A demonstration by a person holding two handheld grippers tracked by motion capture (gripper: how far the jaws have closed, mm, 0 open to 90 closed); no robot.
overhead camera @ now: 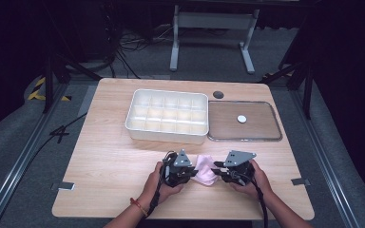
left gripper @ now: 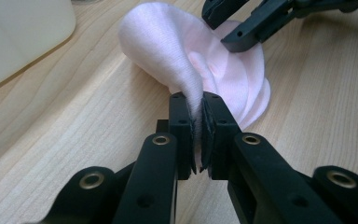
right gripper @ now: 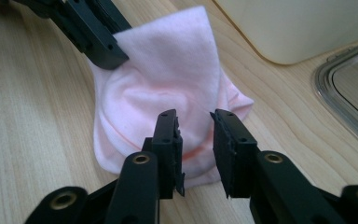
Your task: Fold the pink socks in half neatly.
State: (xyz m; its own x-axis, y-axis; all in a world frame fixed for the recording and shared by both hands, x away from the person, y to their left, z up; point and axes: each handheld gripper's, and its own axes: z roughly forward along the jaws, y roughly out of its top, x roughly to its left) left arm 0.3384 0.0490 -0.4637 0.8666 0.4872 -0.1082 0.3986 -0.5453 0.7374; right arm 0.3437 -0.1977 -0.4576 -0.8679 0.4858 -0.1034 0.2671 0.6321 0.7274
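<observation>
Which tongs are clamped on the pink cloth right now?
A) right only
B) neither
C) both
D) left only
D: the left tongs pinch a fold of the pink cloth between shut jaws, while the right tongs stand open over it, pads apart.

A white plastic organiser tray (overhead camera: 167, 117) with 15 small compartments, in 3 rows of 5, sits toward the far edge of the light wooden desk (overhead camera: 100, 161), roughly centred. Just beside it, toward the desk's far right corner, lies a clear rectangular plastic lid (overhead camera: 244, 121) with rounded corners, flat on the wood, and 1 small white round disc (overhead camera: 242, 118) shows at its middle. A dark round grommet (overhead camera: 218, 94) is set into the desk near the far edge, beyond the gap between tray and lid.
</observation>
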